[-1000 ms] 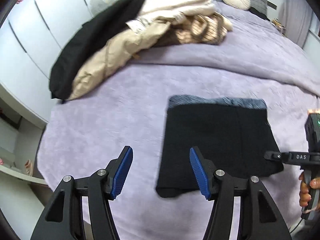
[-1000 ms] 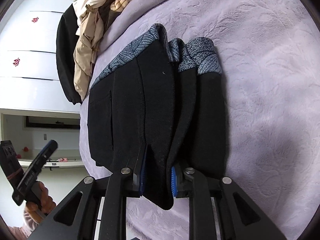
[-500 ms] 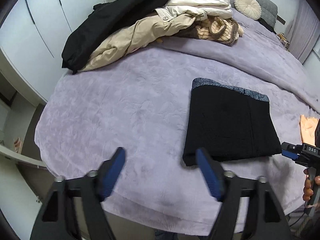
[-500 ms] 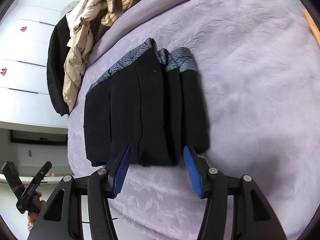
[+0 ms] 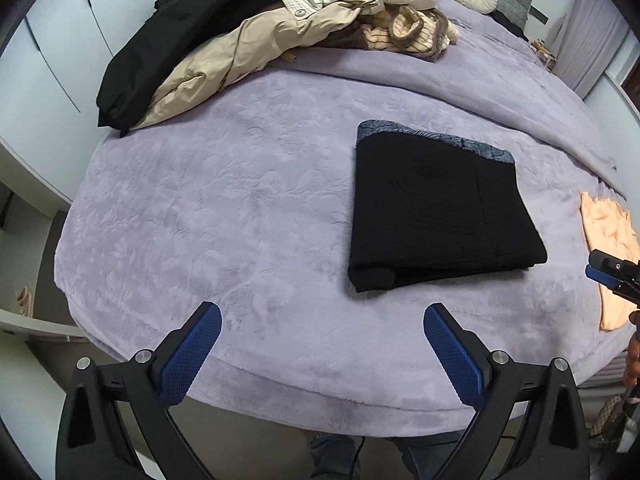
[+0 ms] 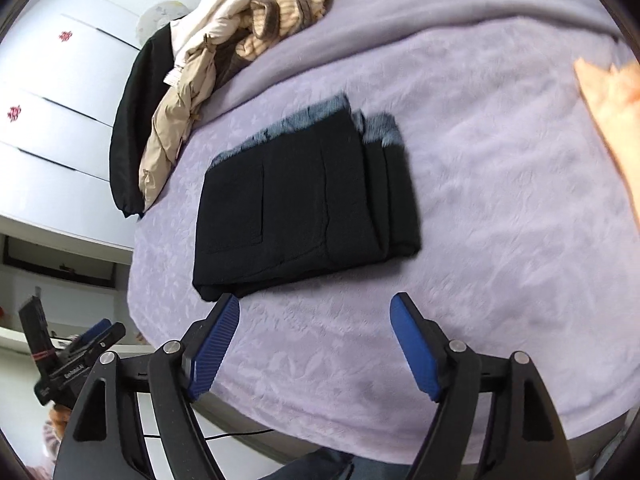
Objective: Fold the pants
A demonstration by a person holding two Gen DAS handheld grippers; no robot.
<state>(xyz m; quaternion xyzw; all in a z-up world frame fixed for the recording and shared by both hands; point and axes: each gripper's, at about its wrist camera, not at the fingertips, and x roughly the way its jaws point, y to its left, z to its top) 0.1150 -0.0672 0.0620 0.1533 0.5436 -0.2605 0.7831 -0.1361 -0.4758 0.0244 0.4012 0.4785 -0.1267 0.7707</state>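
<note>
Bed (image 5: 224,208): broad, soft surface under a plush lilac blanket with an embossed leaf pattern; it serves as the folding surface.
Clothes pile (image 5: 256,36): black and beige coats and a striped knit heaped at the far side, likely set aside.
Pants (image 5: 436,208): black, dense fabric, folded into a compact layered rectangle with a grey patterned waistband at the far edge; they lie flat mid-bed, so the fold looks finished.
Peach cloth (image 5: 608,248): thin, crumpled, near the bed's right edge.
Left gripper (image 5: 322,352): jaws spread wide, empty, hovering apart from the pants.
Right gripper (image 6: 316,344): jaws wide, holding nothing, just short of the pants.
</note>
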